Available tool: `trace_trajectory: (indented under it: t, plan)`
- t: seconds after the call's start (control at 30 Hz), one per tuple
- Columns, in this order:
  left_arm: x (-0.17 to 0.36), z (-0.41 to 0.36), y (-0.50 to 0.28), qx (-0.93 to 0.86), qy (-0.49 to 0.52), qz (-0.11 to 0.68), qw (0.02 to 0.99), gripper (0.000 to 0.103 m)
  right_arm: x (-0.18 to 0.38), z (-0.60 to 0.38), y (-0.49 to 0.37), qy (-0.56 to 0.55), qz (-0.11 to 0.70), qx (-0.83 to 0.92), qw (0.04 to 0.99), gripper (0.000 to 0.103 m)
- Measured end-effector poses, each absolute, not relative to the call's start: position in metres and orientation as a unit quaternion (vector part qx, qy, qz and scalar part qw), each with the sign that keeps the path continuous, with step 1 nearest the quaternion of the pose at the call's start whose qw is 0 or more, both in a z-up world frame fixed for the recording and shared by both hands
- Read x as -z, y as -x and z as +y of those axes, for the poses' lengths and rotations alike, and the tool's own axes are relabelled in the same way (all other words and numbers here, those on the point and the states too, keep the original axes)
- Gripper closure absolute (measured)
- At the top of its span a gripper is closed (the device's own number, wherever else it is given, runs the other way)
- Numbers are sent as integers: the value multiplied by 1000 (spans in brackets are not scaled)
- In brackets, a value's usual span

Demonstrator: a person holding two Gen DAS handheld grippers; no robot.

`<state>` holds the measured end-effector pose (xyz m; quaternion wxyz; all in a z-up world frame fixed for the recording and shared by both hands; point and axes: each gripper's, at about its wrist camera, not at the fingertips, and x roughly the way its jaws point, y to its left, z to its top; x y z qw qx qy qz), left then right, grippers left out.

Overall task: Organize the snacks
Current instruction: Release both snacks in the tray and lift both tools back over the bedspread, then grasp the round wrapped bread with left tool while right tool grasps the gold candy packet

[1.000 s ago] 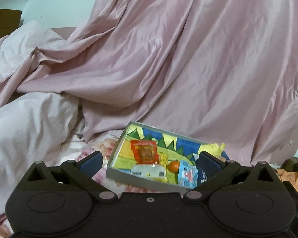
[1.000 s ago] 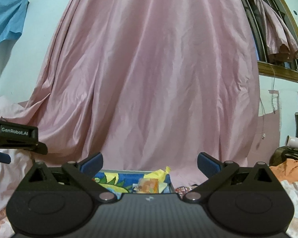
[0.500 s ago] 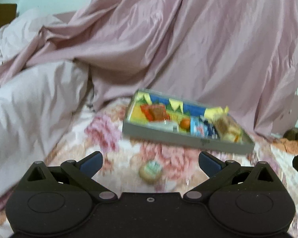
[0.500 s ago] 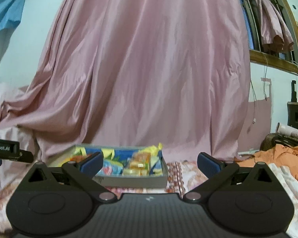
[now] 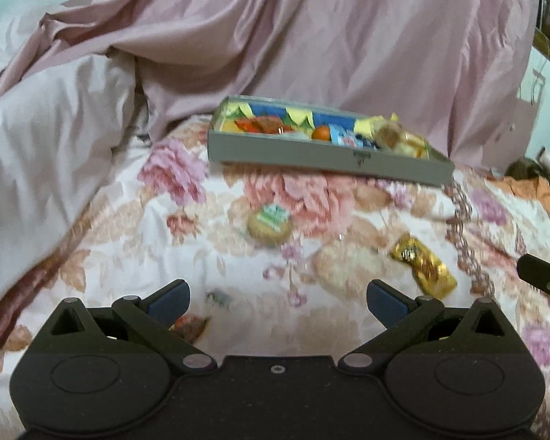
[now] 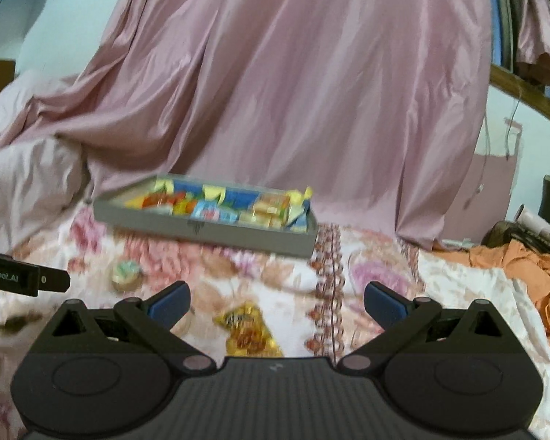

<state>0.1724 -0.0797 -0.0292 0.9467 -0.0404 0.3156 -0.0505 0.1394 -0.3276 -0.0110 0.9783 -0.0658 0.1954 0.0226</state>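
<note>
A grey box [image 5: 311,156] [image 6: 201,229] with a colourful lining lies on the floral bedsheet and holds several snack packets. In front of it lie a round cookie with a green label [image 5: 269,223] [image 6: 125,275], a gold wrapped snack [image 5: 423,266] [image 6: 247,333] and a small red-brown packet [image 5: 189,324]. My left gripper [image 5: 277,297] is open above the sheet, nothing between its fingers. My right gripper [image 6: 277,299] is open too, with the gold snack just ahead of it and low. Both views are blurred.
Pink satin cloth [image 5: 348,36] hangs behind the box, and a pale duvet [image 5: 36,139] is heaped at the left. Orange fabric [image 6: 524,267] and dark clutter lie at the right. The other gripper's edge [image 5: 546,284] [image 6: 18,278] shows in each view.
Both grippers have tilted down and pulled back from the box, so the floral sheet and the loose snacks on it have come into view. Both stay open.
</note>
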Motion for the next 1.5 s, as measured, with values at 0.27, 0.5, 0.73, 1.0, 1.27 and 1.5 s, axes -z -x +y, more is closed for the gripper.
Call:
trace_trajectory:
  t: [0.27,0.5,0.73,1.0,1.27,1.5]
  plan:
    - [45,-81,-166,70,19,351,934,1,30,-324,-149,67,278,-31,958,0]
    - [56,-80,-169,85,4,376,922,1,46,-312,-156,94,333,-38,937,0]
    - [62,-81,-179,89,-6,386,918,1,56,-302,-164,120,363,-55,922,0]
    - [64,-94,-189,127,-28,362,923,1,65,-301,-183,143,378,-71,912,0]
    - [62,-111,-213,155,-64,340,925,1,68,-298,-202,178,370,-83,908,0]
    - [70,-125,-231,179,-117,328,920,1,80,-304,-235,186,364,-82,909,0]
